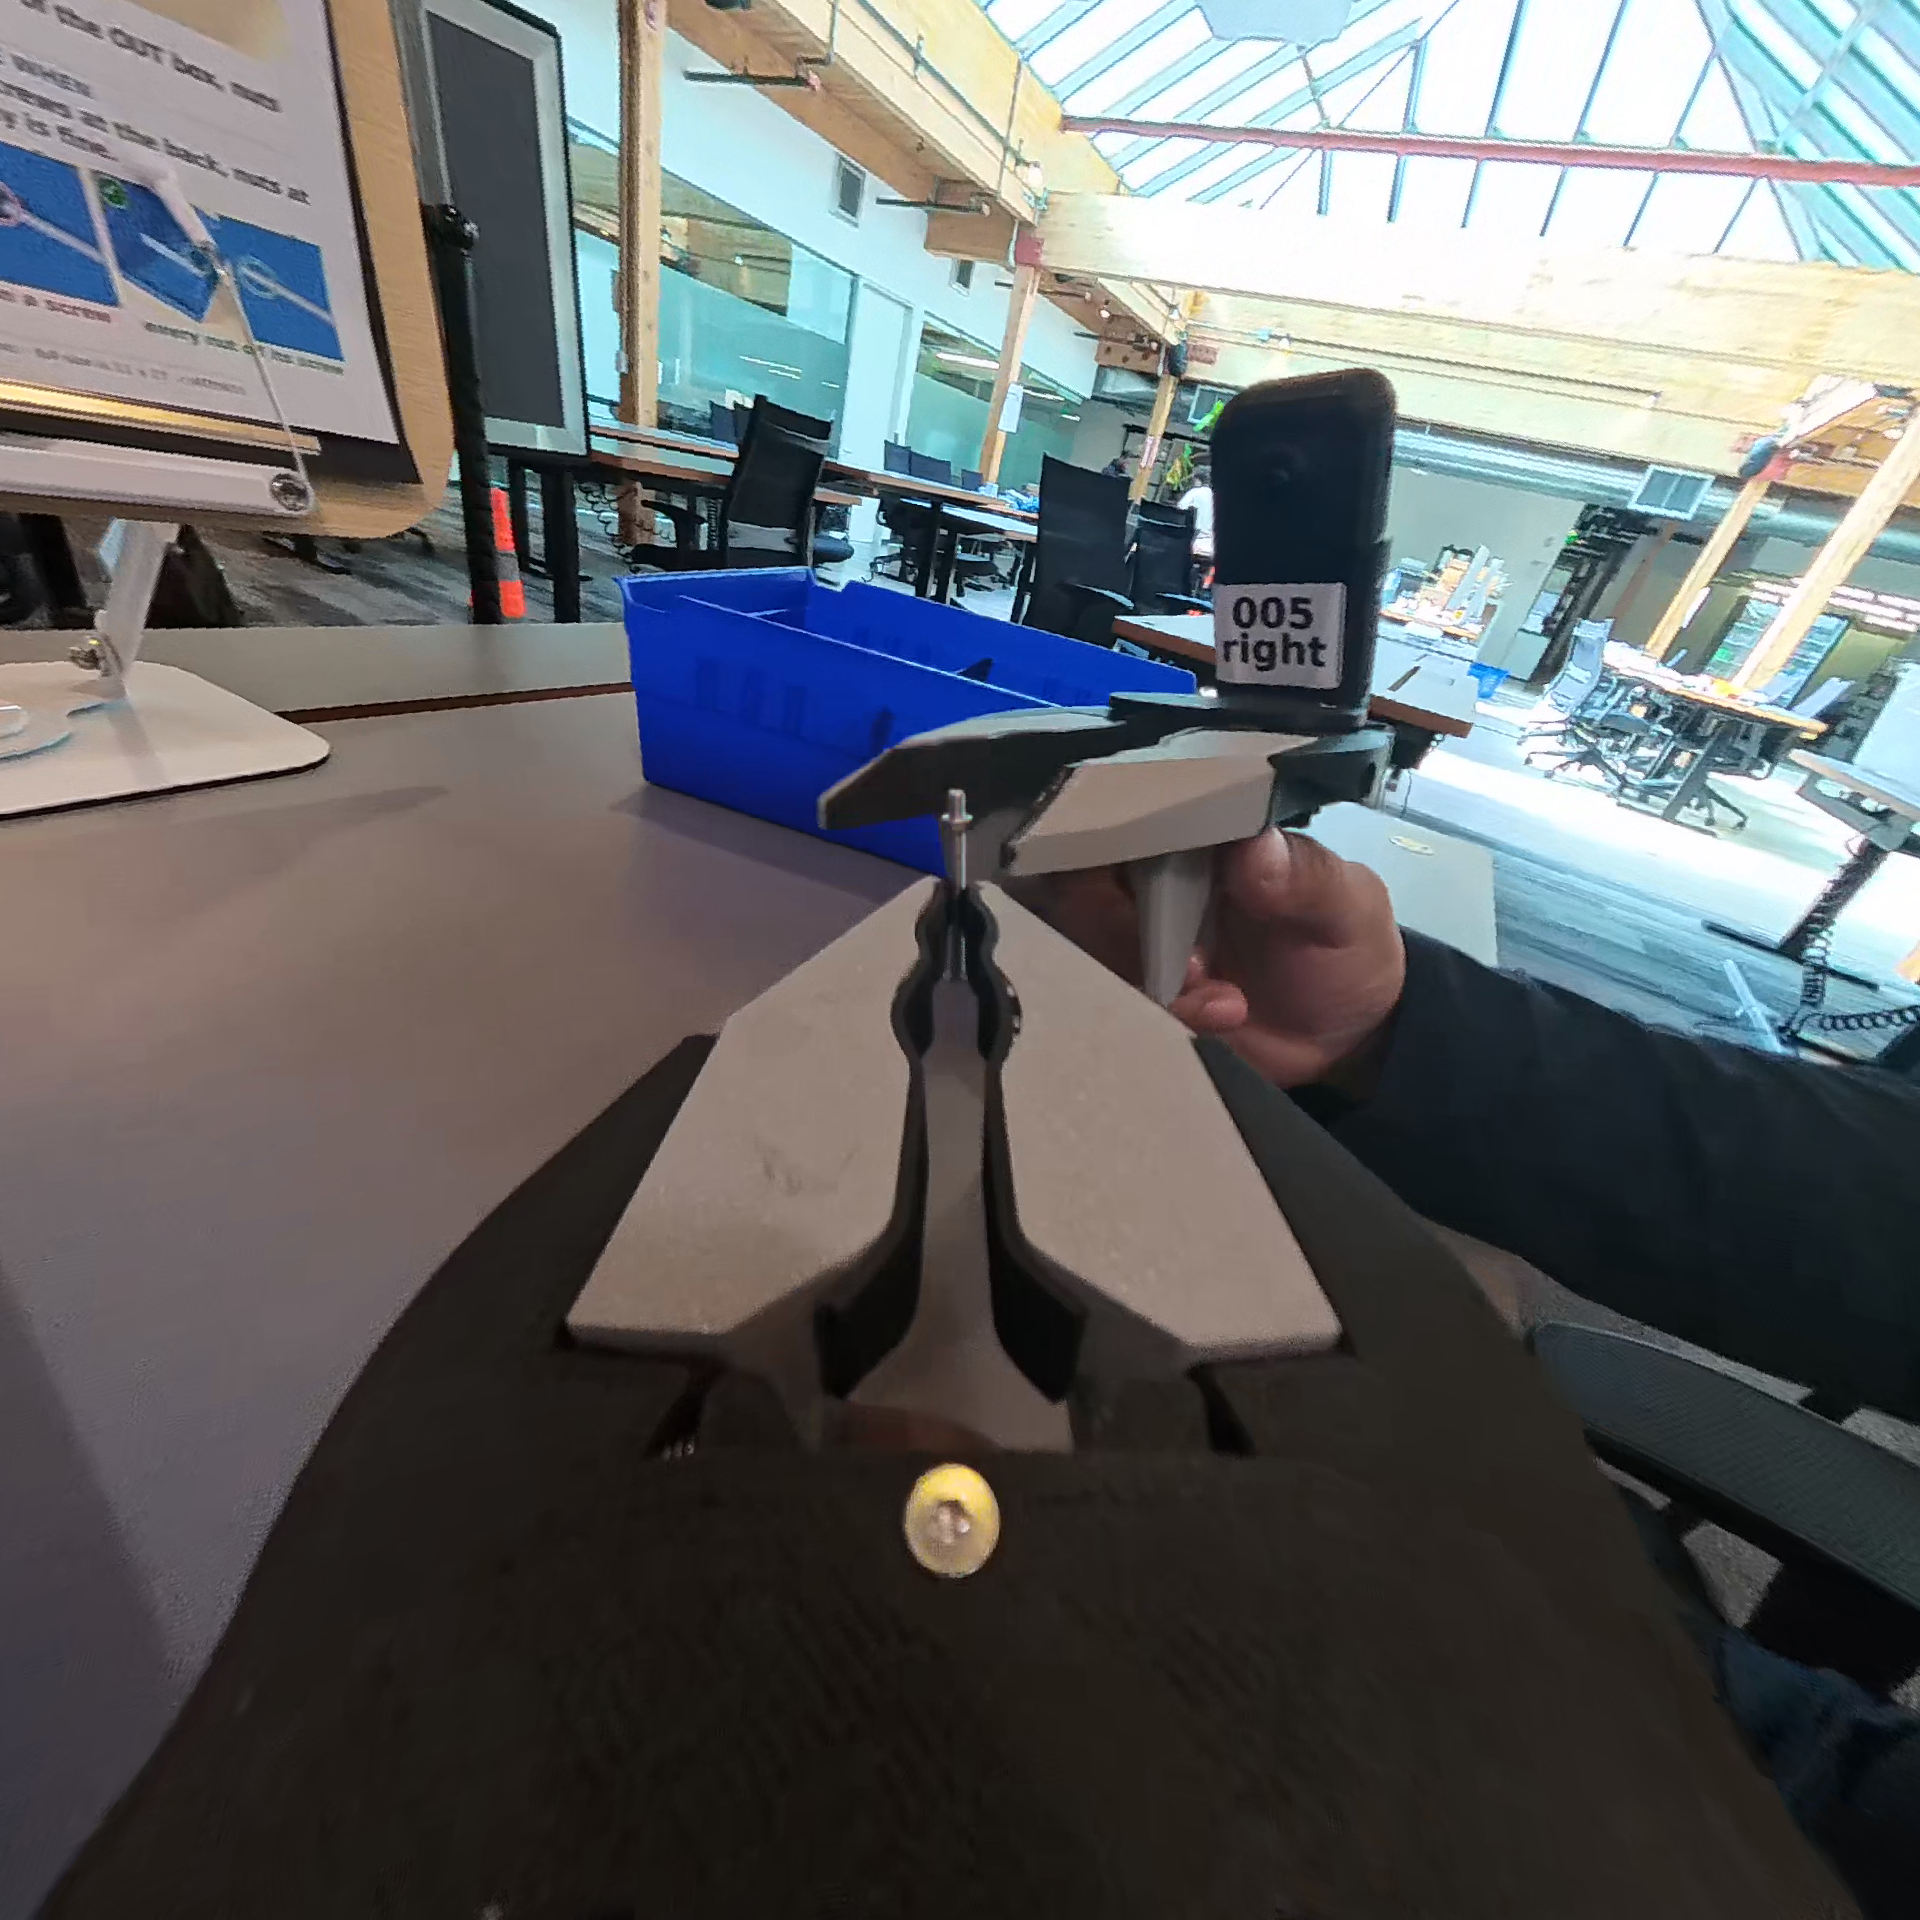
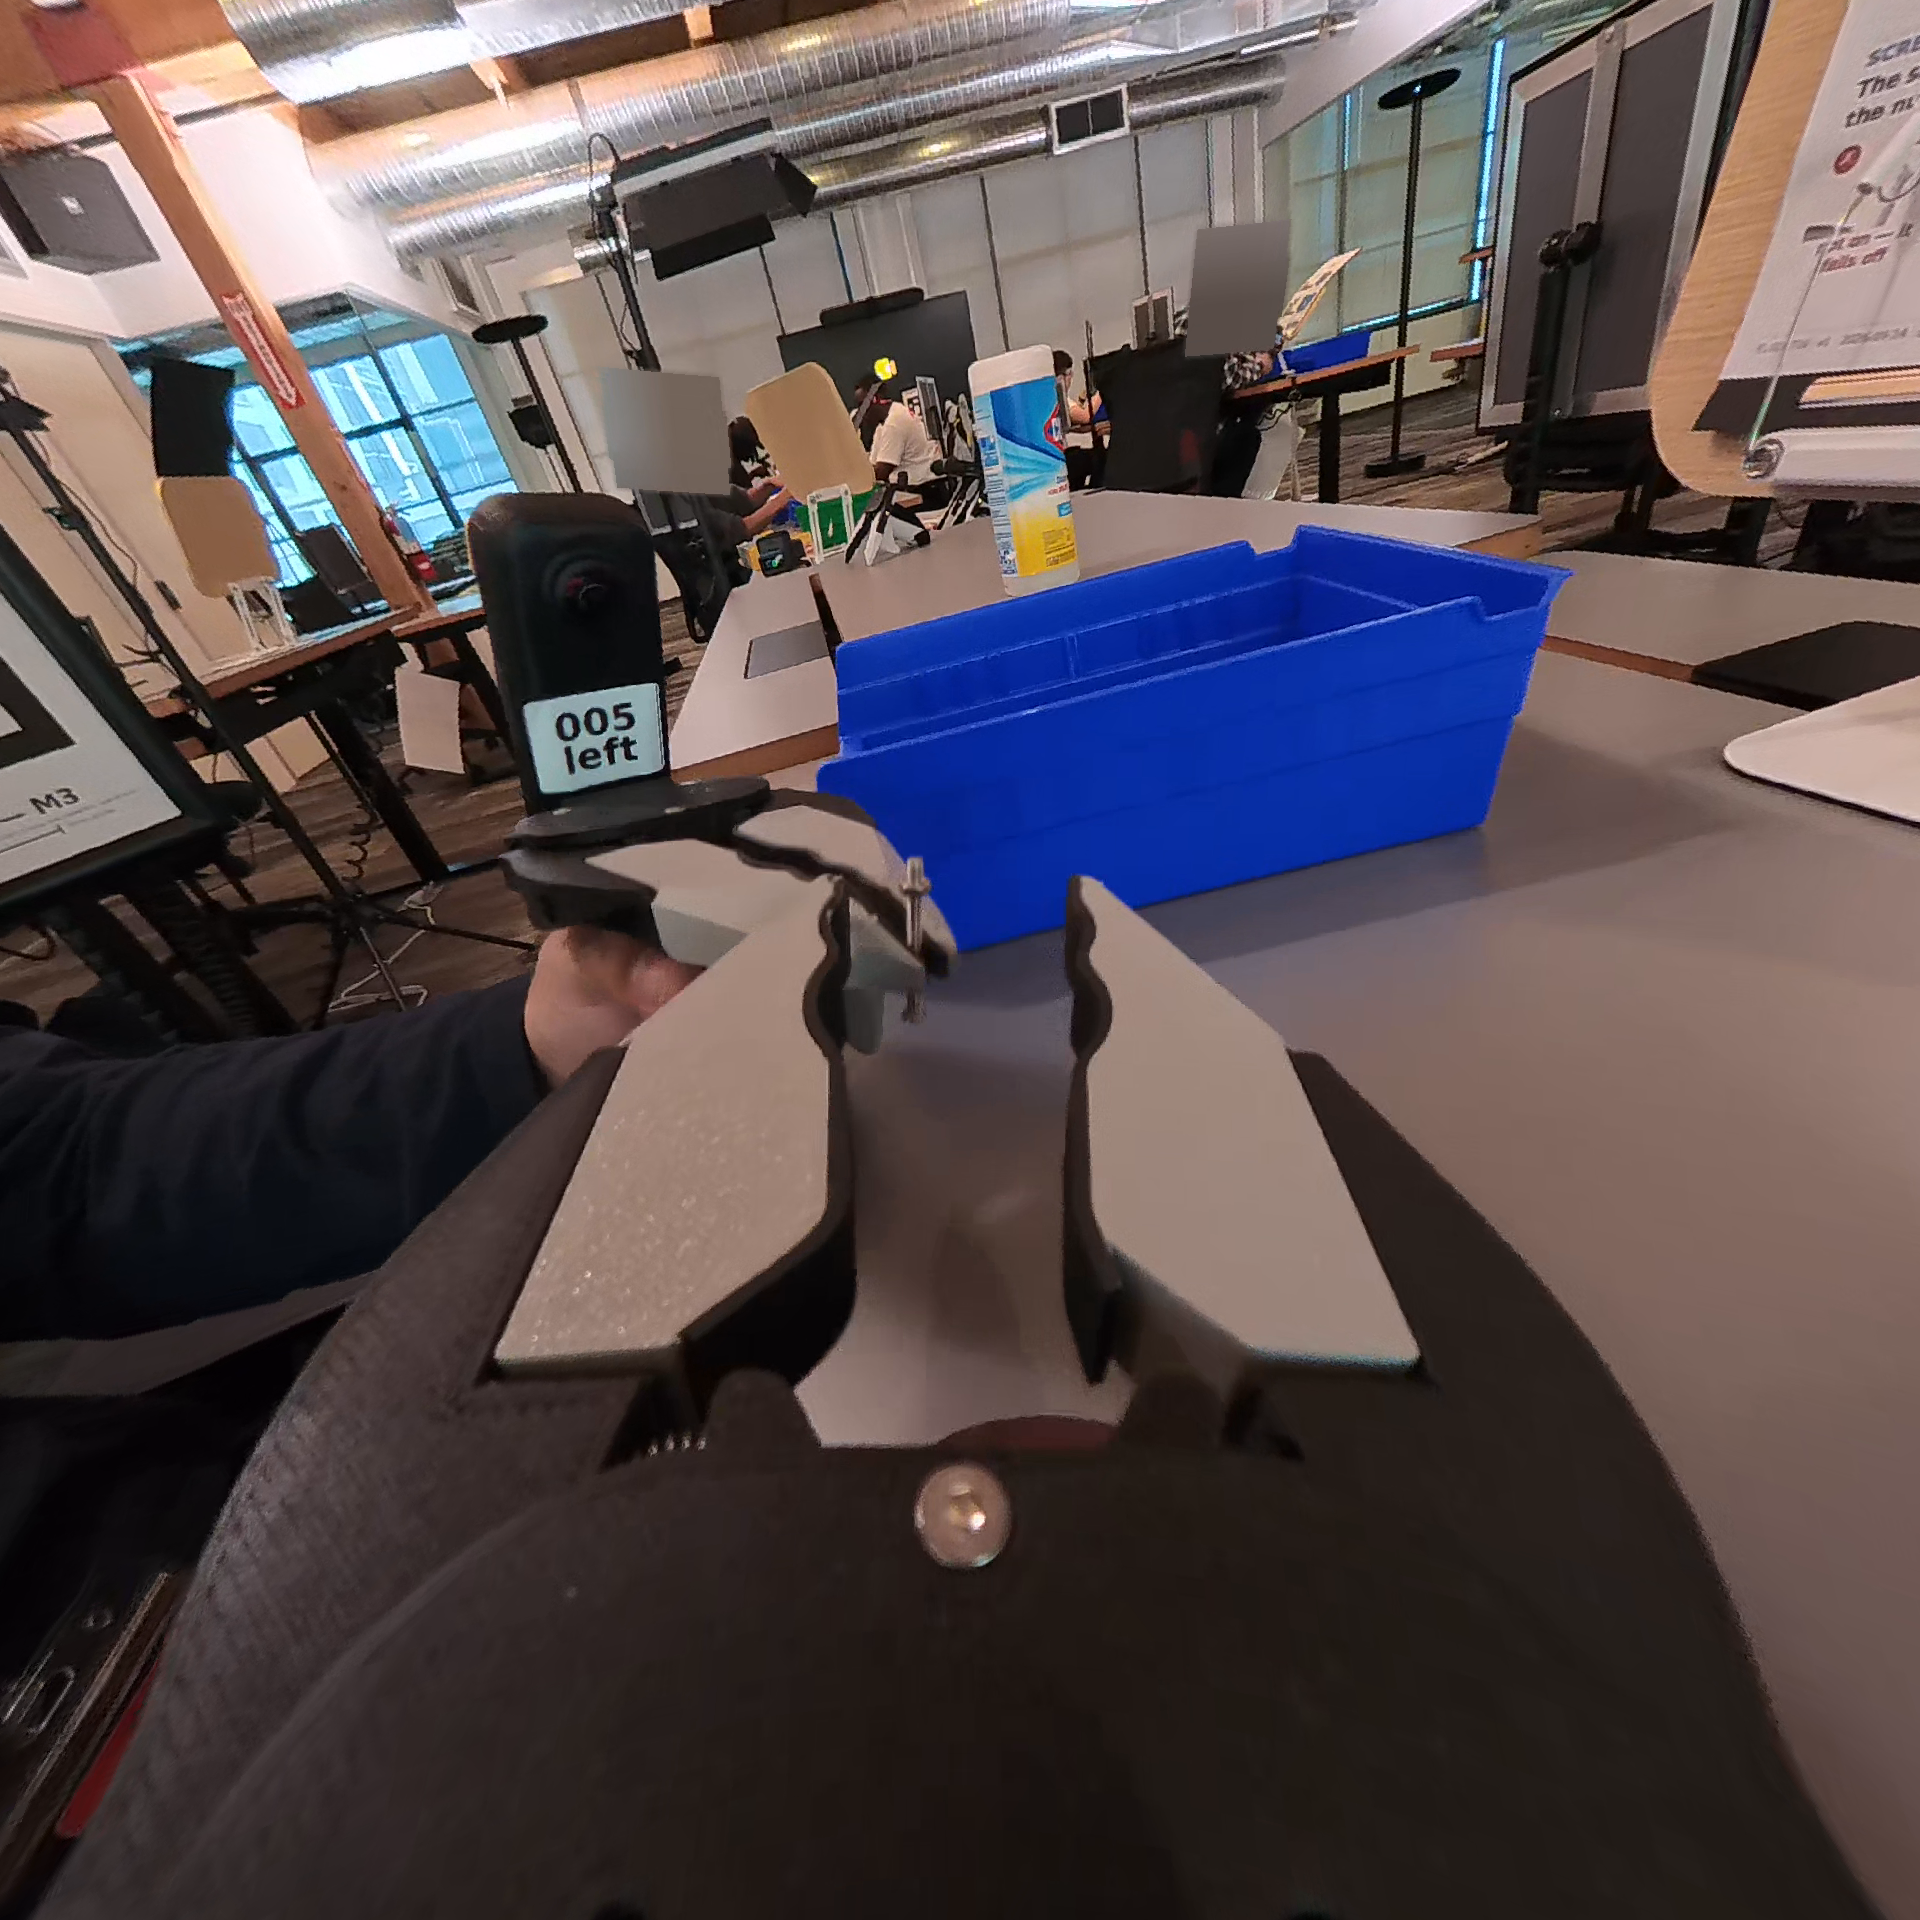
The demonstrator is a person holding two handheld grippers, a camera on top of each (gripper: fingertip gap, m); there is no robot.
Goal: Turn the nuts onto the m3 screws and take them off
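The left gripper (image 1: 957, 935) is clamped on an M3 screw (image 1: 956, 854), held upright above the grey surface (image 1: 312, 935), a nut (image 1: 955, 821) near its top. The right gripper (image 2: 951, 951) is spread wide, empty, just beside the screw. A blue bin (image 2: 1174, 769) is seen beyond.

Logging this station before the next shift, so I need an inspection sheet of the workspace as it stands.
Surface: grey table, bare in front of the bin.
Job's things: screw held upright, nut near its top; blue bin behind.
Clutter: wipes canister on the far table.
Grippers: left gripper shut on the screw; right gripper open, empty, beside the screw.
Cables: coiled cord on the floor.
Surroundings: instruction sheet on a stand, open office with desks and chairs.
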